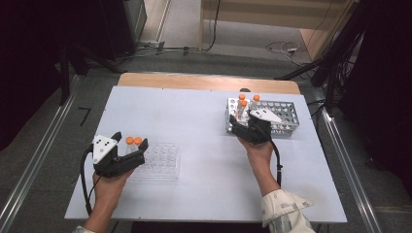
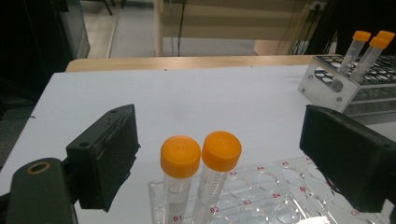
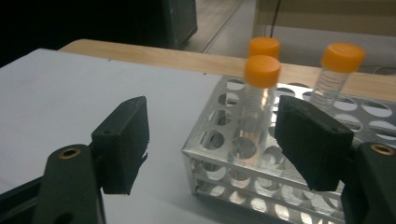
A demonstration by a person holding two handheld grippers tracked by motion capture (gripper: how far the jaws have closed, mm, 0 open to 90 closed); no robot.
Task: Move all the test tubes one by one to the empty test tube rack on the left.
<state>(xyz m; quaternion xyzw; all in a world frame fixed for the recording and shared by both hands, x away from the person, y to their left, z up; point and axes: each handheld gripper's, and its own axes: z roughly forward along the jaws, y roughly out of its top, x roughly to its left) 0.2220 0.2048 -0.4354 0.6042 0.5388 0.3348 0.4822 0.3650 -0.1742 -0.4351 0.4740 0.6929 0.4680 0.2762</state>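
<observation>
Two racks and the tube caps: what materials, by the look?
Metal rack: likely aluminium or steel, shiny silver sheet with punched round holes. Clear rack: looks like transparent acrylic, see-through with red printed labels. Orange caps: probably moulded plastic, matte and smooth, on clear tubes with graduation marks.

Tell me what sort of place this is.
Probably a lab-style recording bench: orange-capped clear plastic tubes in a clear plastic rack, a perforated metal tube rack with more, on a white table with cables on the floor behind.

Left gripper [image 1: 130,151] and right gripper [image 1: 241,127] both gape, forearms reaching in from below.
</observation>
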